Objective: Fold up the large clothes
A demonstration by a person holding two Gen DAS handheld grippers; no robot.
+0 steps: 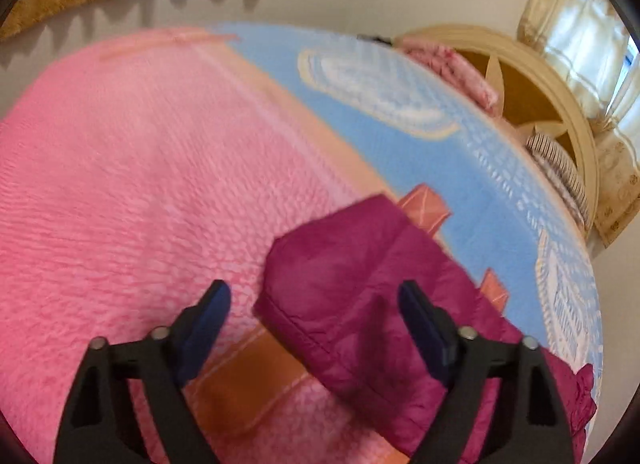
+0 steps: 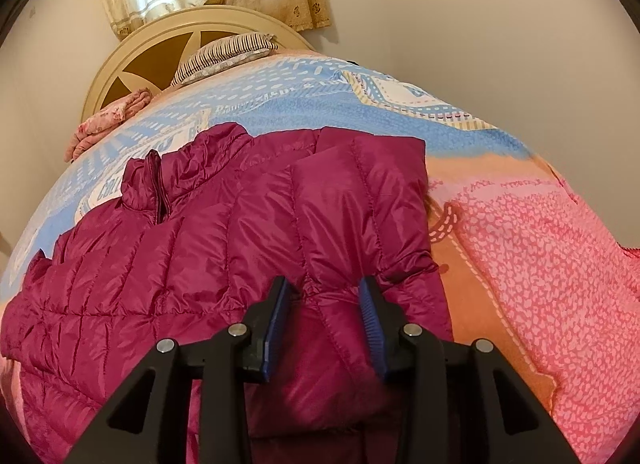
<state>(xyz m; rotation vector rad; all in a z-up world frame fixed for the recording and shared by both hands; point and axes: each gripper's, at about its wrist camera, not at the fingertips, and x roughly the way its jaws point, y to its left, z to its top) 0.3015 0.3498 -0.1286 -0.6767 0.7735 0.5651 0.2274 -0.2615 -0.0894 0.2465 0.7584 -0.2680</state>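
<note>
The magenta puffer jacket (image 2: 240, 248) lies spread on the bed's blanket (image 2: 560, 264), filling the lower left and centre of the right wrist view, collar (image 2: 148, 179) toward the upper left and one sleeve (image 2: 360, 203) already laid across the body, so the fold looks to be in its early-to-middle stage: sleeves in, body not yet doubled over. The right tongs (image 2: 324, 300) sit low in that frame, partly open, straddling a quilted ridge of the sleeve; whether the blue pads press on the fabric or only flank it I cannot tell. In the left wrist view, which is blurred, the left tongs (image 1: 316, 304) stand wide open and empty at the bottom of the frame, with an edge of the jacket (image 1: 352, 296) lying between and beyond them, right of centre. The next move probably calls for the left tongs to close on that hem or cuff and carry it over the body. The shell is thin, glossy nylon, stitched in channels over soft fill, so it will likely slip and spring back; a firm pinch on a seam should serve best. The blanket beneath is nubbly fleece in pink, orange and blue.
</note>
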